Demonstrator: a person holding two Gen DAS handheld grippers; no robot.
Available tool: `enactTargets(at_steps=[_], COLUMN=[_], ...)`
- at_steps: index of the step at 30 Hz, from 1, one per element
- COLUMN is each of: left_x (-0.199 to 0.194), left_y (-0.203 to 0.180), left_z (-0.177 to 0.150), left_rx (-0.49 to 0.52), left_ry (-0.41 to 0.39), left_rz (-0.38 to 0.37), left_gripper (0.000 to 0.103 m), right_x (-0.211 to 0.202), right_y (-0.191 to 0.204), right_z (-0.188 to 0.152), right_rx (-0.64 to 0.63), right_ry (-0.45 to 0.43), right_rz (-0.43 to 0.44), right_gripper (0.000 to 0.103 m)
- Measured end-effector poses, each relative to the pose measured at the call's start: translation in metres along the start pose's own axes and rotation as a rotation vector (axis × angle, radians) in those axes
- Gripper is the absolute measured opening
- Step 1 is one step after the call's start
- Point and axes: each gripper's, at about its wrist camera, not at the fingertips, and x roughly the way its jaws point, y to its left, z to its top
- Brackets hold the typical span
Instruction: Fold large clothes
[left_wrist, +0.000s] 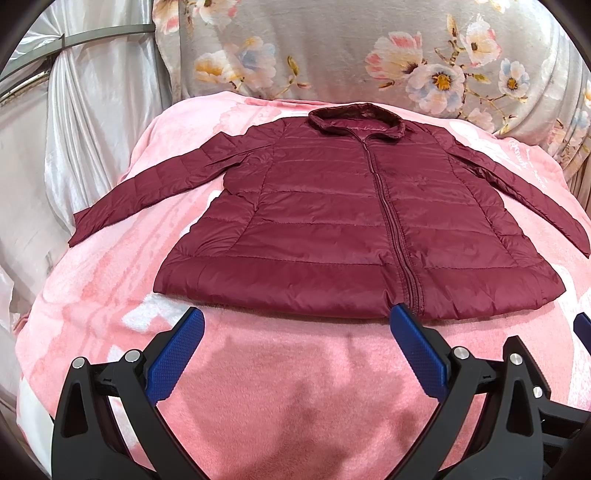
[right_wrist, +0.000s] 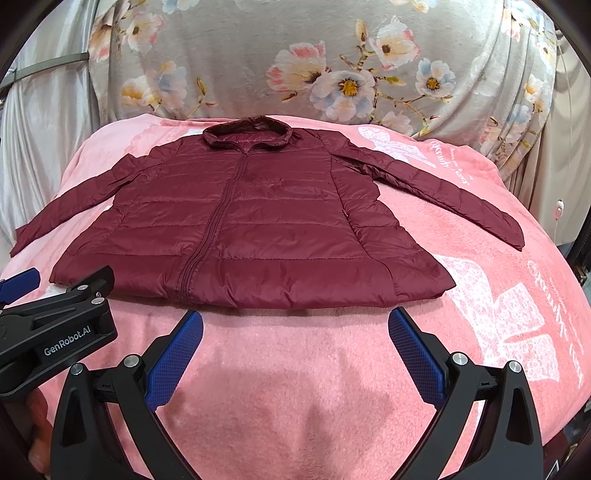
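Lying flat on blanket (left_wrist: 110, 295): jacket (left_wrist: 332, 221)

Bed covered by a pink fleece blanket (left_wrist: 110, 280) with white printed patterns. On it, laid flat and zipped, front up: a dark red quilted jacket (left_wrist: 332, 221), sleeves spread to both sides, collar toward a grey floral cushion (left_wrist: 332, 48).

The white lettering on the pink blanket (right_wrist: 480, 229) right of the maroon jacket (right_wrist: 258, 229) is too distorted to read. The right gripper (left_wrist: 583, 325) shows only as a blue fingertip cut by the frame edge right of the jacket's hem. Dark vignette hides all corners.
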Motion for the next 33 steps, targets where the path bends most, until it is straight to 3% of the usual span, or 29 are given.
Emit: enactTargets(at_steps=[33], left_x=[0.0107], left_y=[-0.0013], left_z=[-0.0026], left_rx=[-0.001], left_ry=[0.028], left_rz=[-0.005], left_gripper=[0.098], right_x=[0.0059], right_y=[-0.0022], right_z=[-0.0022], right_rx=[0.011], right_ry=[0.019], right_rz=[0.010], right_gripper=[0.098])
